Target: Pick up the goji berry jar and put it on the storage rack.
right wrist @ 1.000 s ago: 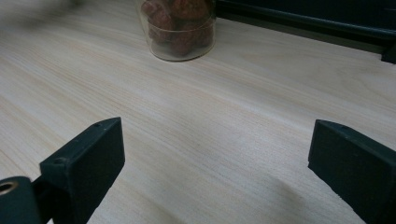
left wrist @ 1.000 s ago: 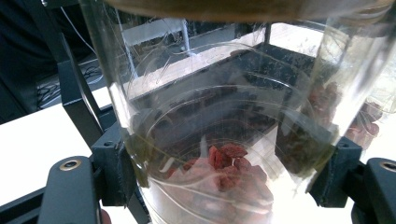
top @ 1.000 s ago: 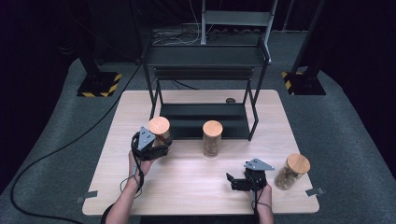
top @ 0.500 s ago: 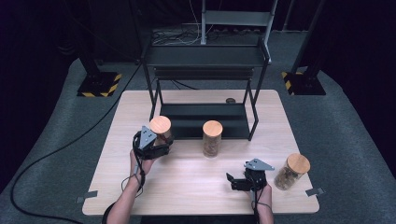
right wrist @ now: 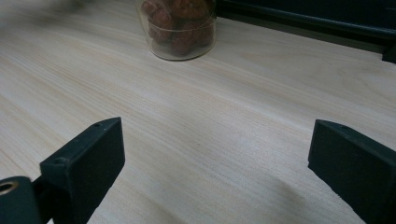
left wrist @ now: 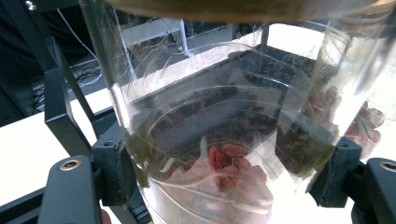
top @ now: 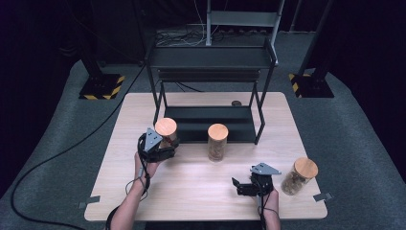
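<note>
The table [top: 191,191] carries a black shelf rack [top: 208,91] at its far side; the rack's upper frame runs out of the top of the high view, and the room behind it is too dark for you to read. Three clear jars with wooden lids are on or above the table. The right jar [top: 299,175] stands near the table's right edge, just beside your right gripper [top: 242,188]. The middle jar [top: 217,142] stands in front of the rack's lower shelf; in the right gripper view its top is cut off and you see its base with reddish-brown contents.

Your left gripper [top: 163,148] is clenched on the left jar [top: 165,132], its pads [left wrist: 112,172] pressing the glass on both sides. In the left gripper view the jar [left wrist: 224,140] blocks most of the scene; its lid is cut off at the top, and the red pieces inside are blurred by reflections. Whether its base touches the table you cannot tell.

Your right gripper [right wrist: 215,154] is released, jaws wide apart over bare wood, holding nothing.

Compared with the earlier frames, both grippers and all three jars keep the same positions.
</note>
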Available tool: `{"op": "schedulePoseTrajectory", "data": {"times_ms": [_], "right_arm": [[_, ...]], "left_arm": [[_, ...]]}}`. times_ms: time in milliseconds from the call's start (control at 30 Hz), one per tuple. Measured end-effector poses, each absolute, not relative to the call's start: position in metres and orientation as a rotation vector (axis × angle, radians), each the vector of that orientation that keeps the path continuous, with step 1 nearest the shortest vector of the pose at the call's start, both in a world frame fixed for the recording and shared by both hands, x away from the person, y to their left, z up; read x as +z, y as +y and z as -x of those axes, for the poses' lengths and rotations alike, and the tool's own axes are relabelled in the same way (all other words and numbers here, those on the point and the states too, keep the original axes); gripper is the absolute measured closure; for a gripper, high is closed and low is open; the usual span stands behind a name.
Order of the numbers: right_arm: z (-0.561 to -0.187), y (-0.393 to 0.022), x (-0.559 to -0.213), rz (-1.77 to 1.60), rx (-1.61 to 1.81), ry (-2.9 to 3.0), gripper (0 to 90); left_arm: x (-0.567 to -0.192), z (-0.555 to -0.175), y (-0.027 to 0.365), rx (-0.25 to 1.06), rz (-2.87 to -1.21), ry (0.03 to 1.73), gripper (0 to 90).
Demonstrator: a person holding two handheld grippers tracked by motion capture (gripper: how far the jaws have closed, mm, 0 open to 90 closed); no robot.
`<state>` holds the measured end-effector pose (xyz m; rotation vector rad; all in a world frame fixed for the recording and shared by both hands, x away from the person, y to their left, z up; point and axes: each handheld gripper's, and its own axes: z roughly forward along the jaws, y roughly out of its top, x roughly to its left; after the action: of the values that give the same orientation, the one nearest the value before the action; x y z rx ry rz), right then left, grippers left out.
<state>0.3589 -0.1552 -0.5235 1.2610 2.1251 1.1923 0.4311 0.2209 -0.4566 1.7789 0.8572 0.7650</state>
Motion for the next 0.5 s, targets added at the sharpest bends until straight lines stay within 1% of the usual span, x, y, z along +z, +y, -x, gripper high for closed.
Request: {"op": "schedulePoseTrajectory", "data": {"times_ms": [500], "right_arm": [[-0.3593, -0.1552, -0.5236, -1.260, 1.190, 2.129, 3.0]], "left_arm": [[-0.4558, -0.4344, 0.2162, 0.759, -1.784, 0.846, 24.8]]}}
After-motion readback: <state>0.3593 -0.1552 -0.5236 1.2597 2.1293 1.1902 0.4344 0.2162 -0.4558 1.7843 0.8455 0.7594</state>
